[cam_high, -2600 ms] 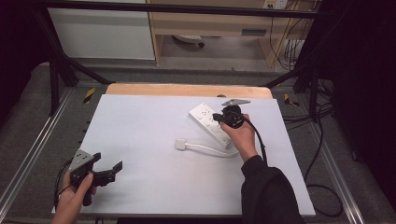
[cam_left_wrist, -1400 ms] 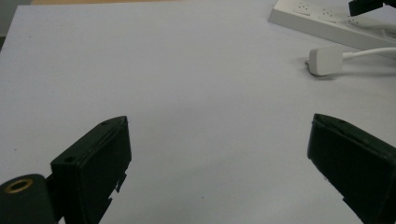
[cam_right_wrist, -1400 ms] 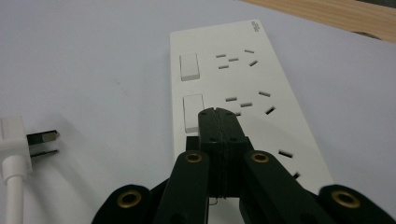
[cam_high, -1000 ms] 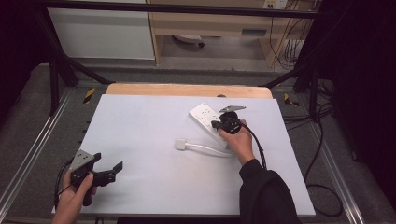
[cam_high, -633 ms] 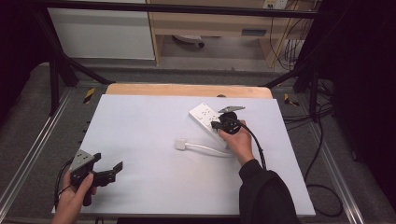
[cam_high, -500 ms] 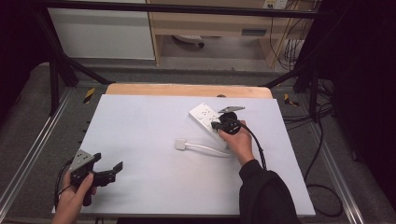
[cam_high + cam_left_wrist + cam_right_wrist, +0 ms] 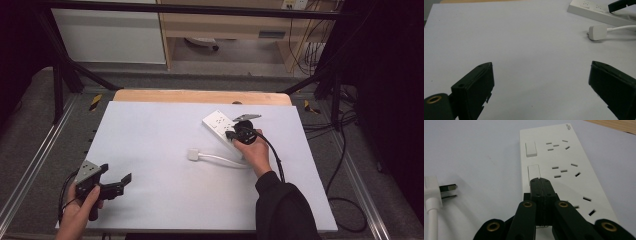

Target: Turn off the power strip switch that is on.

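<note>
A white power strip [image 7: 220, 126] [image 7: 564, 162] lies on the white table, right of centre. My right gripper [image 7: 231, 135] [image 7: 540, 180] is shut, and its joined tips rest on the strip at the second rocker switch [image 7: 534, 173]. The strip's white plug [image 7: 193, 154] [image 7: 432, 188] lies loose on the table to the left, its cable [image 7: 225, 160] curving back under the right hand. My left gripper [image 7: 117, 181] [image 7: 541, 82] is held at the near left corner, open, nothing between its jaws. It looks across the table towards the plug [image 7: 597, 32] and strip [image 7: 594, 11].
A wooden strip [image 7: 200, 96] borders the table's far edge. Metal frame rails [image 7: 30, 160] run along both sides. Black cables [image 7: 345, 200] trail on the floor at the right. The bare white tabletop [image 7: 165, 135] stretches between the two hands.
The right gripper moved slightly towards the far end of the strip early on, then held still. The left gripper has not moved.
</note>
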